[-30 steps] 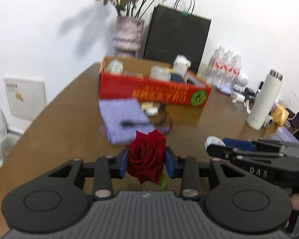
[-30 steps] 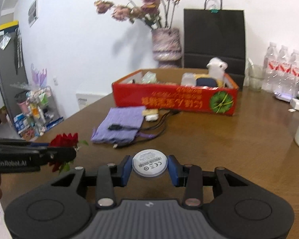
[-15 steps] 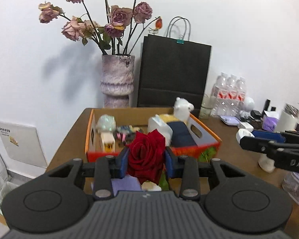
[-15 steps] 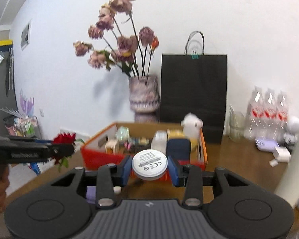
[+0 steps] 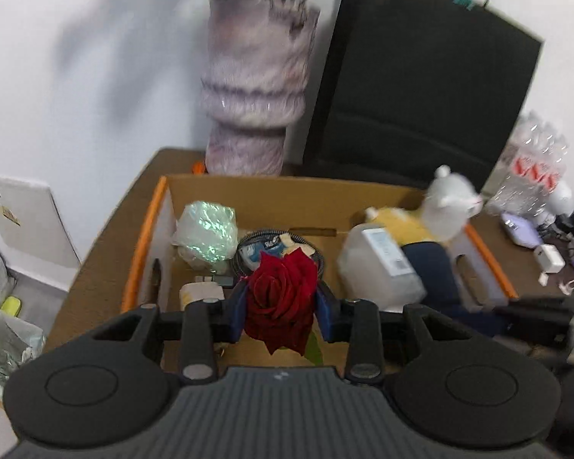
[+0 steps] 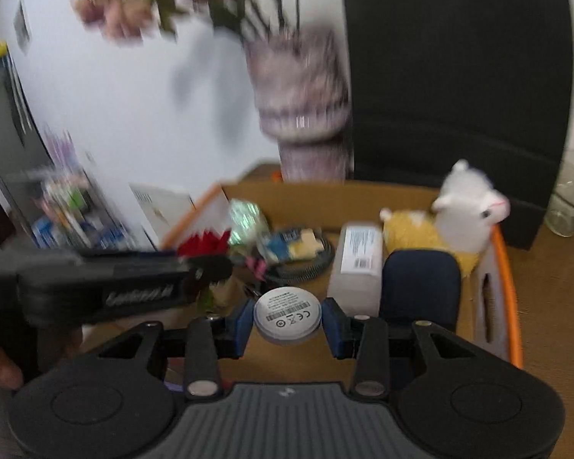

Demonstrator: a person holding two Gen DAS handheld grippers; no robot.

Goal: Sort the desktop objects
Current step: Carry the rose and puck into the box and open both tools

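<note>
White wall behind, brown desk [image 5: 107, 225] carrying an open cardboard box [image 5: 279, 187] with a vase [image 5: 254, 88] and black bag [image 5: 417, 88] at its 12 o'clock. Left gripper [image 5: 281, 300] pinches a red rose [image 5: 281, 294] by the bloom, held above the box's front-left part, likely for dropping in. Right gripper [image 6: 288, 319] clamps a round white puck [image 6: 288, 315] over the box's near middle, label up. Box already crowded: plush toy [image 6: 467, 210], white bottle [image 6: 359, 264], dark pouch [image 6: 421, 287]. Free floor is at 6 o'clock.
</note>
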